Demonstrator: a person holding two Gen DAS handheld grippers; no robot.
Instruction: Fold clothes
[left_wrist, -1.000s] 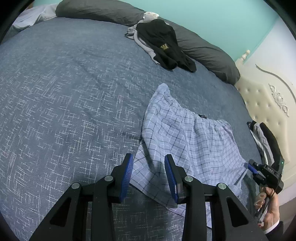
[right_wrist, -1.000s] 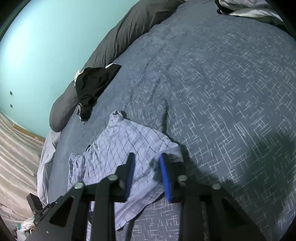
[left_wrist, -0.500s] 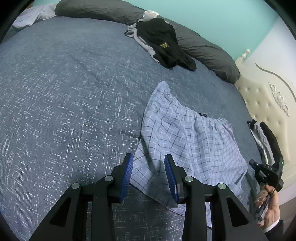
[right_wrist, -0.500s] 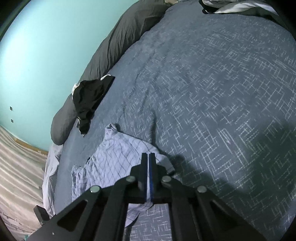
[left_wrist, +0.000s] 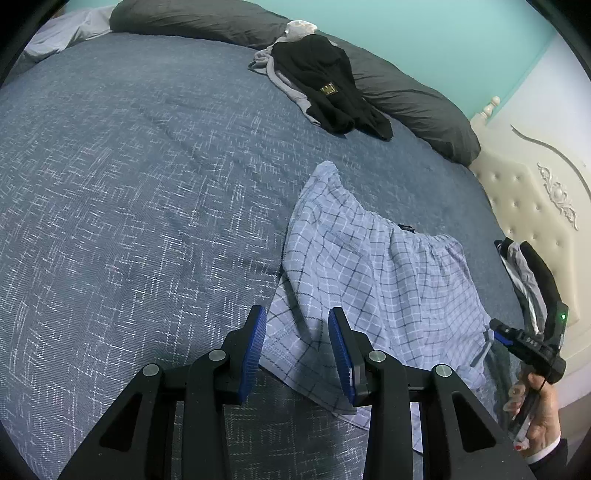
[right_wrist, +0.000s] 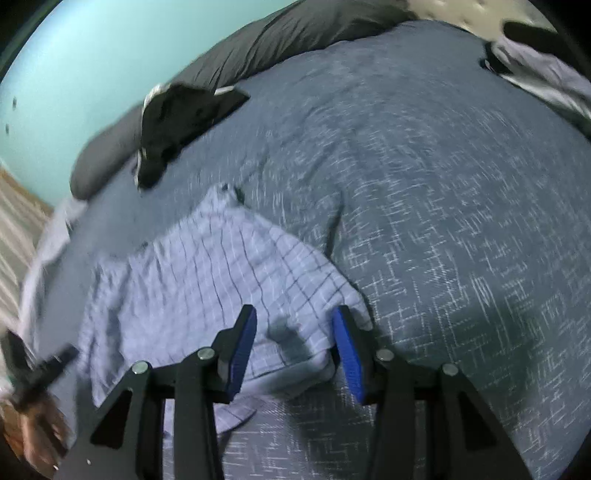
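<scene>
Checked light-blue cotton, the boxer shorts (left_wrist: 373, 280) lie spread flat on the grey-blue herringbone bedspread (left_wrist: 129, 206), near the bed's right side, waistband toward the far end, well short of the black garment (left_wrist: 332, 92) heaped by the dark pillows (left_wrist: 413, 99). On the left, the left gripper (left_wrist: 297, 350) hangs partly open above the near left hem, its blue pads clear of the cloth and holding nothing. To the right, the right gripper (right_wrist: 293, 349) is opening over the near right corner, cloth lying below the jaws but not pinched; that view is blurred. For a clean fold, each gripper should probably drop onto its own corner, nip one edge only, then lift both together evenly.
</scene>
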